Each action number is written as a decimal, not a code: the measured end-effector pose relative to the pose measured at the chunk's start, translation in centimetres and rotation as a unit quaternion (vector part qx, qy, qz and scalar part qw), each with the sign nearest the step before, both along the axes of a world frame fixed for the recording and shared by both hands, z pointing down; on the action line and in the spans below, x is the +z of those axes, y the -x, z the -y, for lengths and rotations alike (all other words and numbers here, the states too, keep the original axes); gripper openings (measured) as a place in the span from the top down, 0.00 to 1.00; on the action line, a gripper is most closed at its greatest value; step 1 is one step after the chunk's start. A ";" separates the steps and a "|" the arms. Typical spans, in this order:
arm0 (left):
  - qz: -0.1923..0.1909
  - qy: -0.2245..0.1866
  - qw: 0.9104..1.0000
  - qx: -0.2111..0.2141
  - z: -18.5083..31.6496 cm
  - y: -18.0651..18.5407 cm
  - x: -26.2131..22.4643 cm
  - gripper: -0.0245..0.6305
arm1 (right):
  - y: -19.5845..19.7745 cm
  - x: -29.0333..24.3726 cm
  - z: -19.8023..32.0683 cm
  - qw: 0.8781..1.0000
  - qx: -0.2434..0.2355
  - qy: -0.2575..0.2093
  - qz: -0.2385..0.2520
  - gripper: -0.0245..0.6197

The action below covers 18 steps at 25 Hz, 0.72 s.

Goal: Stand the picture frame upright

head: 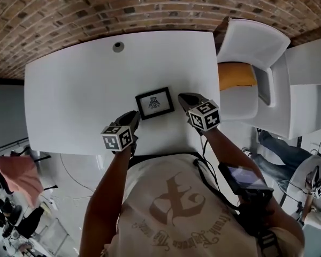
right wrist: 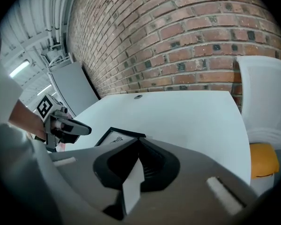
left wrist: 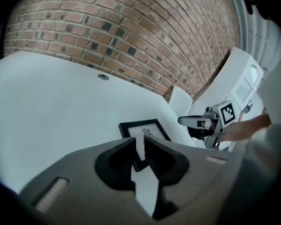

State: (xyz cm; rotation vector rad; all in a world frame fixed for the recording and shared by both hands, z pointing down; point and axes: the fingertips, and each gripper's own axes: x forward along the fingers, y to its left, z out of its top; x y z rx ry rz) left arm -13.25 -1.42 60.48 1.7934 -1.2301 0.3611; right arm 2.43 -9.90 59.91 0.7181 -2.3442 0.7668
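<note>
A small black picture frame point(head: 155, 103) with a white print lies flat on the white table point(head: 85, 90), near the front edge. My left gripper point(head: 132, 115) hovers just off the frame's near left corner, its jaws a little apart with nothing pressed between them. In the left gripper view the frame point(left wrist: 145, 127) shows just beyond the left gripper point(left wrist: 140, 143). My right gripper point(head: 183, 97) sits beside the frame's right edge, shut and empty. In the right gripper view the frame point(right wrist: 113, 136) lies just past the right gripper point(right wrist: 137, 141).
A white chair point(head: 254, 44) with an orange seat pad point(head: 235, 75) stands against the table's right side. A round cable hole point(head: 118, 46) sits near the table's far edge. A brick wall point(head: 96, 9) runs behind.
</note>
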 end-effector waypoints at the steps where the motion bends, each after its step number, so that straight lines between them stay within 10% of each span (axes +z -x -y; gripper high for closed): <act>1: 0.000 0.005 1.000 0.001 0.2 0.1 0.3 0.86 | 0.2 0.2 0.3 1.000 -0.005 0.003 -0.003 0.94; 18: -0.006 0.111 0.994 0.009 1.6 -0.2 4.8 0.77 | 3.8 5.4 -0.7 0.991 -0.027 0.119 -0.053 0.75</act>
